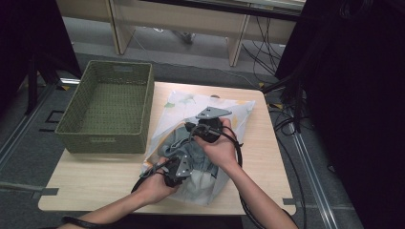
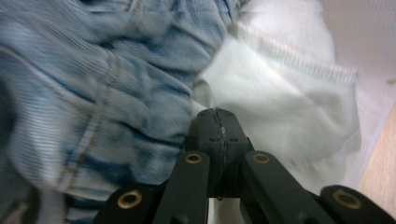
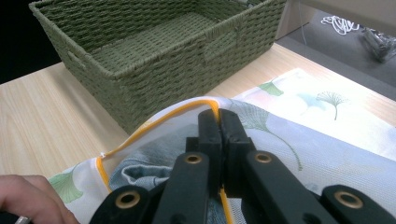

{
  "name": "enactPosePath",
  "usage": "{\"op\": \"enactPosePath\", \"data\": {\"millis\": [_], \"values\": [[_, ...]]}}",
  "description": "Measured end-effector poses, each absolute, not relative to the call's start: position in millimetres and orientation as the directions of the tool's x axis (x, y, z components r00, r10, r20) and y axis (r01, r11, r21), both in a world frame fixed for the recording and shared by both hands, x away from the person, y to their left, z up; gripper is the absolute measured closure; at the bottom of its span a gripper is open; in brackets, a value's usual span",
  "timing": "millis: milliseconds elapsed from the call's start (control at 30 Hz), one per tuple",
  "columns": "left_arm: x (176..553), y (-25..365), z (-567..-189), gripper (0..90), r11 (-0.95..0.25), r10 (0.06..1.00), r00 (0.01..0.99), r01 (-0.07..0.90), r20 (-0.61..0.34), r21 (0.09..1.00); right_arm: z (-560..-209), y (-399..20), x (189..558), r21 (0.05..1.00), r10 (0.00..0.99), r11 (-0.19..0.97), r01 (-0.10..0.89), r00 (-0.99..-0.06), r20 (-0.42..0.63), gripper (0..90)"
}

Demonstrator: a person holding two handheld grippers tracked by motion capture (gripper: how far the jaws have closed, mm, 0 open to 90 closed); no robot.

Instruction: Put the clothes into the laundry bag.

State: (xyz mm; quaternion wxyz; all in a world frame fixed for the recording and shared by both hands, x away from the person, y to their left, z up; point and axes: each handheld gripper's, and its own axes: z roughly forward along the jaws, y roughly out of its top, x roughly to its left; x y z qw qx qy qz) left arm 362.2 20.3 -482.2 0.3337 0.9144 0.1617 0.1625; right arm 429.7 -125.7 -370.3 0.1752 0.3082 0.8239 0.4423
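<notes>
Our right hand-held gripper [image 3: 218, 116] pinches the bag [image 3: 327, 154] rim, with the basket [image 3: 154, 51] just beyond it. Our left hand-held gripper [image 2: 218, 122] is shut, its tips at the jeans [image 2: 93, 93] inside; we cannot tell if it holds cloth. If not, the jeans stay behind. Both hands reach forward, low over the table [image 1: 95, 176].

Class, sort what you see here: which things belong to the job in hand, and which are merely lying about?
In the job:
- white leaf-printed mesh laundry bag with yellow edging
- blue denim garment
- white knitted garment
- left gripper
- right gripper

Lying about:
- green woven basket, nothing in it
- cables on the floor
</notes>
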Motion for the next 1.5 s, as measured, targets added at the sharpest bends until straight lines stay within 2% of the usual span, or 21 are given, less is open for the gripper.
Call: {"op": "enactPosePath", "data": {"millis": [267,333,367,433,500,600,767,867,1033,1133,1267,1400,1500], "values": [[363.1,25.7,-465.9,89.6,-0.682,0.440,0.875,0.181,0.200,0.709,-369.8,-125.2,428.5,0.836,0.671,0.409,0.366,-0.741,-0.004,90.0],[361.0,26.4,-464.5,88.6,-0.675,0.440,0.873,0.165,0.213,0.719,-369.8,-126.0,429.9,0.840,0.661,0.421,0.342,-0.750,-0.026,89.9],[359.5,26.3,-463.5,84.2,-0.684,0.431,0.876,0.161,0.216,0.712,-369.6,-126.1,429.9,0.840,0.661,0.421,0.342,-0.750,-0.026,89.9],[355.2,25.8,-461.4,63.3,-0.683,0.439,0.881,0.198,0.178,0.703,-369.5,-126.2,429.8,0.840,0.660,0.421,0.342,-0.751,-0.025,89.8],[351.3,25.9,-459.6,48.4,-0.667,0.441,0.885,0.213,0.149,0.714,-369.7,-126.5,430.3,0.840,0.659,0.420,0.343,-0.752,-0.022,89.8],[345.9,23.6,-460.0,40.0,-0.680,0.390,0.912,0.192,0.128,0.708,-369.8,-126.4,430.4,0.839,0.661,0.419,0.347,-0.750,-0.020,89.8],[340.3,11.7,-474.0,32.8,-0.739,0.293,0.945,0.130,0.142,0.661,-370.1,-124.8,428.8,0.837,0.664,0.417,0.355,-0.747,-0.013,89.8],[341.4,5.8,-483.1,32.7,-0.770,0.259,0.956,0.116,0.141,0.628,-370.2,-124.7,428.0,0.835,0.670,0.411,0.365,-0.742,-0.005,89.8],[347.8,-0.1,-493.4,31.6,-0.769,0.279,0.954,0.155,0.107,0.620,-370.7,-125.2,429.3,0.835,0.663,0.421,0.355,-0.749,-0.016,89.8],[351.1,-1.6,-497.9,34.1,-0.757,0.309,0.948,0.196,0.076,0.624,-371.2,-125.2,429.9,0.835,0.660,0.424,0.350,-0.751,-0.020,89.8],[352.3,-0.6,-499.3,46.4,-0.760,0.307,0.948,0.194,0.079,0.620,-371.4,-125.1,429.9,0.835,0.661,0.423,0.351,-0.750,-0.019,89.8],[352.8,0.8,-498.7,66.5,-0.760,0.307,0.949,0.198,0.073,0.619,-371.2,-125.0,429.7,0.835,0.659,0.426,0.348,-0.752,-0.024,89.8],[352.3,0.7,-498.3,78.1,-0.765,0.297,0.952,0.193,0.072,0.614,-371.4,-124.6,429.6,0.835,0.657,0.430,0.343,-0.754,-0.028,89.9]]}}
